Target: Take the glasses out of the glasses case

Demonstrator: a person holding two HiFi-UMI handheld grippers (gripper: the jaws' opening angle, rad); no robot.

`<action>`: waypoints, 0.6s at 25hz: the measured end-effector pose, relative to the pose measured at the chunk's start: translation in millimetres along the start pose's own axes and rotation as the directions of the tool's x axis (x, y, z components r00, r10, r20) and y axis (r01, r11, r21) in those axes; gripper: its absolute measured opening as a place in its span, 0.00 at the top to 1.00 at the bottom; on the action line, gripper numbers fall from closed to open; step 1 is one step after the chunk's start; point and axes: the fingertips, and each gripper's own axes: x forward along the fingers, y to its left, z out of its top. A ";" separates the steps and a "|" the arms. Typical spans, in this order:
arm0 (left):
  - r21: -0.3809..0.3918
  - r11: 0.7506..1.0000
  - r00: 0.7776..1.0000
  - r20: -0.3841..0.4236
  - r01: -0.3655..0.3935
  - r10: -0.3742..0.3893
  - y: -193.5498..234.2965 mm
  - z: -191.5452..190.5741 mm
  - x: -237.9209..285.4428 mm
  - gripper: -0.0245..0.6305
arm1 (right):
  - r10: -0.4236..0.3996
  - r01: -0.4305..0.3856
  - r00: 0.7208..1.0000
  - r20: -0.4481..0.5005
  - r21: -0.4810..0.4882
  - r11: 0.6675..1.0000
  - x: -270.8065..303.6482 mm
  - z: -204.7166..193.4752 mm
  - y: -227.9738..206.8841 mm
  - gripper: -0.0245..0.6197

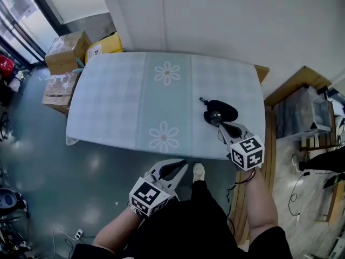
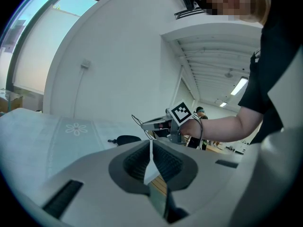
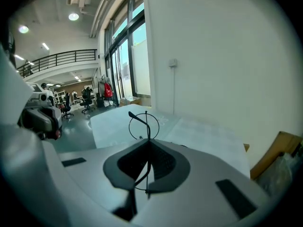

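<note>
A black glasses case (image 1: 222, 110) lies on the pale checked tablecloth (image 1: 129, 101) near the table's right front corner, and it also shows in the left gripper view as the case (image 2: 126, 139). My right gripper (image 1: 221, 126) hovers just in front of the case, shut on thin wire-rimmed glasses (image 3: 144, 125). One round rim and a temple stick up out of the closed right gripper (image 3: 147, 144). My left gripper (image 1: 180, 166) hangs off the table's front edge over the floor. Seen from its own camera, the left gripper (image 2: 151, 146) is shut with nothing in it.
Cardboard boxes (image 1: 67, 52) and a yellow box (image 1: 105, 46) stand on the floor beyond the table's far left corner. Wooden crates and a cabinet (image 1: 303, 108) crowd the right side. A white wall (image 1: 226, 15) runs behind the table. The person's shoe (image 1: 198, 171) is under the front edge.
</note>
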 end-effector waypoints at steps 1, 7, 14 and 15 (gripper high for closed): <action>0.004 1.000 1.000 -0.002 0.005 -0.005 -0.1 -0.8 -4.2 0.92 | -0.004 0.004 1.000 0.015 0.004 1.000 -4.4 2.1 6.9 0.92; 0.009 0.999 0.999 -0.022 0.032 -0.032 -3.1 -11.4 -26.1 0.92 | -0.038 0.035 0.996 0.077 0.048 0.998 -32.4 -1.2 43.7 0.92; 0.010 0.997 0.997 -0.030 0.073 -0.072 -9.8 -14.6 -31.8 0.92 | -0.075 0.060 0.990 0.116 0.129 0.990 -70.6 -15.3 77.3 0.92; 0.009 0.997 0.997 -0.028 0.078 -0.078 -11.3 -15.3 -30.5 0.92 | -0.080 0.063 0.989 0.122 0.138 0.988 -76.6 -17.4 81.3 0.92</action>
